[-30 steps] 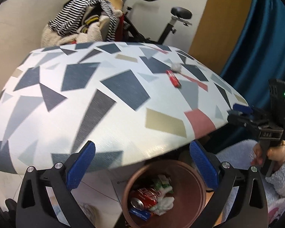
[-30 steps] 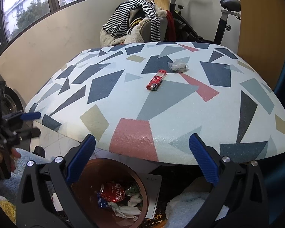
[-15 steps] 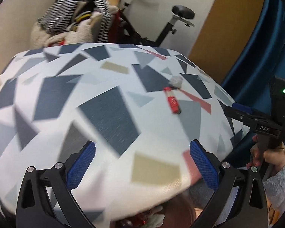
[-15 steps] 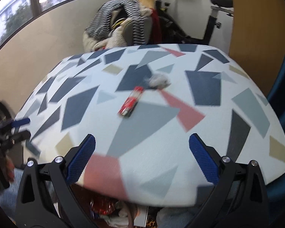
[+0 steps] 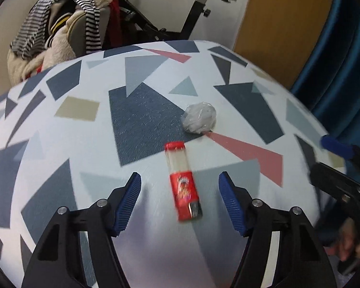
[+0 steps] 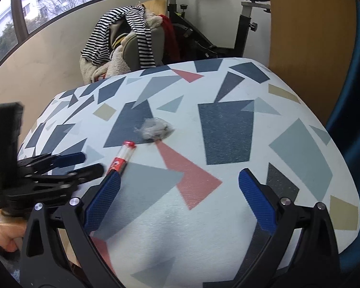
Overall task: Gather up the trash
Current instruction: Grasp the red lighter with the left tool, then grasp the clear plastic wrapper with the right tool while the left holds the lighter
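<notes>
A red lighter lies on the patterned table; a crumpled clear plastic wad sits just beyond it. My left gripper is open, its fingers on either side of the lighter's near half, just above the table. My right gripper is open and empty over the table's near part, to the right of the lighter and short of the wad. The left gripper also shows at the left of the right wrist view.
A chair heaped with striped and fleecy clothes and an exercise bike stand behind the table. A blue curtain hangs at the right. The right gripper shows at the right edge of the left wrist view.
Both grippers have moved forward from the table's edge over the tabletop. The left one has closed in around the lighter. The trash bin has dropped out of view.
</notes>
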Demonstrator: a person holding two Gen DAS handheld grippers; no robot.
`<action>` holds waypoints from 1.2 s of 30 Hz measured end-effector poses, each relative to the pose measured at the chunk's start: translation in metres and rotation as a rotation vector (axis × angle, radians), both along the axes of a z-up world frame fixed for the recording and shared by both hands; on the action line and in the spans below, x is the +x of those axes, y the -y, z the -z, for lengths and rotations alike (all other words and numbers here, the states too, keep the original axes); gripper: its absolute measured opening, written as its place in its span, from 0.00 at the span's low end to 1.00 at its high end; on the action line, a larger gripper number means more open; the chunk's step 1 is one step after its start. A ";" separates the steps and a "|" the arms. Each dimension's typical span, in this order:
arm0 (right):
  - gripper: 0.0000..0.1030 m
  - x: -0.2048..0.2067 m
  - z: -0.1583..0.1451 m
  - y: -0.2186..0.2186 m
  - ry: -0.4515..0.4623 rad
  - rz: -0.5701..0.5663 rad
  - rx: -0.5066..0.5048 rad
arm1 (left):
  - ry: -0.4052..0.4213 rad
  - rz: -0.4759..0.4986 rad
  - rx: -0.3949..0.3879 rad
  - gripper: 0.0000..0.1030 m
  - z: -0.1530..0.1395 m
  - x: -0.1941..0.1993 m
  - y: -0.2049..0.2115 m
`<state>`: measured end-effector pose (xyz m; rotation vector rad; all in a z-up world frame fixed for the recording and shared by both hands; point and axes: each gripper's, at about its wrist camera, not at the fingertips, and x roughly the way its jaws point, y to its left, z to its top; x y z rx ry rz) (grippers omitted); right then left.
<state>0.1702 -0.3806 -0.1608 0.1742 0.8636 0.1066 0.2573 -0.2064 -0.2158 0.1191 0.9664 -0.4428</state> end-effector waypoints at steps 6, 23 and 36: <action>0.94 0.004 0.008 0.009 0.000 0.010 -0.007 | -0.006 -0.027 0.098 0.61 0.016 0.007 0.009; 0.93 0.038 0.023 -0.007 -0.018 -0.045 0.027 | 0.005 -0.075 -0.119 0.22 -0.020 -0.028 -0.086; 0.77 0.118 0.042 -0.047 -0.132 -0.036 0.022 | 0.078 -0.157 -0.241 0.22 -0.059 -0.083 -0.171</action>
